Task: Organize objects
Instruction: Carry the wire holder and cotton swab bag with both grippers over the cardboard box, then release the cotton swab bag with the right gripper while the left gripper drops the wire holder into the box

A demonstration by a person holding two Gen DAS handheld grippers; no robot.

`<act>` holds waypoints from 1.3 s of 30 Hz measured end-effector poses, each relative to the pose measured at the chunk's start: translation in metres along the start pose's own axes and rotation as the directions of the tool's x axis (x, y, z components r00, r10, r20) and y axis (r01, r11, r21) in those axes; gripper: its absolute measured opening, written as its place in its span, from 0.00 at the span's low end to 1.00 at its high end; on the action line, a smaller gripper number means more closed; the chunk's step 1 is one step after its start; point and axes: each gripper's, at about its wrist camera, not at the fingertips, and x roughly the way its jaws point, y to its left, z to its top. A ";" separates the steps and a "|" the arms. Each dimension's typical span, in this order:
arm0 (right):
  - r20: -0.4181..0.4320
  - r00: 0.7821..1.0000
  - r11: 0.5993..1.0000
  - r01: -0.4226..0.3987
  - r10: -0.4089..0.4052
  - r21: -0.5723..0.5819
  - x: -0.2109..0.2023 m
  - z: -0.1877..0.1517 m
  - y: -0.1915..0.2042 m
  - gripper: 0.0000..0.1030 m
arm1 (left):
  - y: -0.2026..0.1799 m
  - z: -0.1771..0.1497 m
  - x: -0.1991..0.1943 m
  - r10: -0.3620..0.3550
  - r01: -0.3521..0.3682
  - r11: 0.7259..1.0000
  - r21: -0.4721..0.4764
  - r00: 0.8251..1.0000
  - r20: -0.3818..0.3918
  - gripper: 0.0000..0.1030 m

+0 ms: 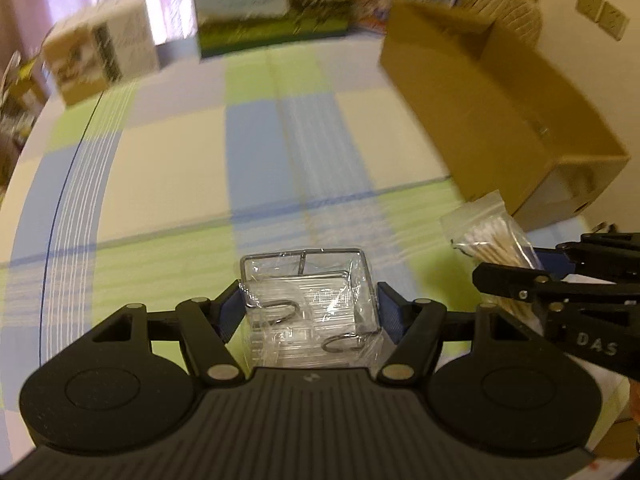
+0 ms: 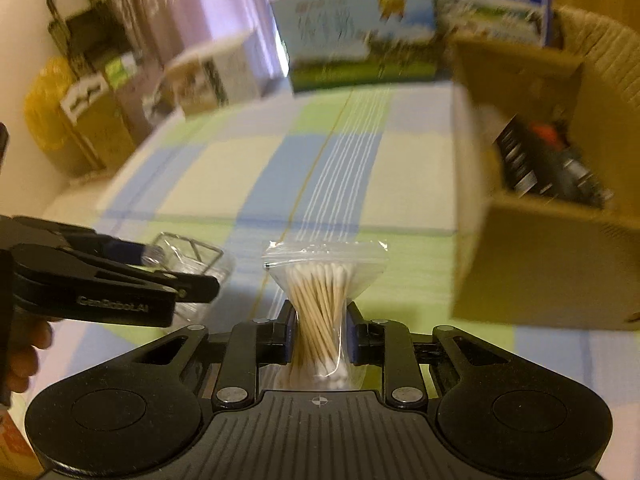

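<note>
The boxes at the top of the frame are too blurry to read; the top edge cuts them off. The dark things inside the cardboard box at the right are smeared; I cannot tell what they are.

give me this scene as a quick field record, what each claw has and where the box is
left claw: shut on clear plastic-wrapped wire rack
right claw: shut on clear zip bag of wooden cotton swabs
surface: pastel checked tablecloth
container: open brown cardboard box, to the right, dark items inside
background: printed cartons at far edge, blurred
</note>
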 end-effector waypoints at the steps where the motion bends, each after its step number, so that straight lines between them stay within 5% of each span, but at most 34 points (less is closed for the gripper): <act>1: 0.024 1.000 1.000 0.002 -0.002 0.005 -0.010 0.004 -0.005 0.20 | -0.007 0.007 -0.005 -0.007 0.007 1.000 0.009 1.000 0.017 0.64; 9: 0.170 0.982 0.995 0.078 -0.088 0.064 -0.068 0.044 -0.069 0.20 | -0.077 0.068 -0.028 -0.078 0.064 0.993 0.099 0.987 0.141 0.64; 15: 0.187 0.972 0.984 0.121 -0.144 0.128 -0.075 0.070 -0.135 0.20 | -0.133 0.115 -0.016 -0.110 0.084 0.986 0.144 0.976 0.187 0.64; 25: 0.129 0.981 0.983 0.128 -0.145 0.134 -0.037 0.107 -0.213 0.21 | -0.190 0.184 0.048 -0.073 0.043 0.983 0.179 0.983 0.168 0.64; 39: 0.090 0.988 0.988 0.117 -0.126 0.101 0.018 0.148 -0.254 0.21 | -0.201 0.244 0.118 0.028 -0.061 0.981 0.186 0.984 0.174 0.66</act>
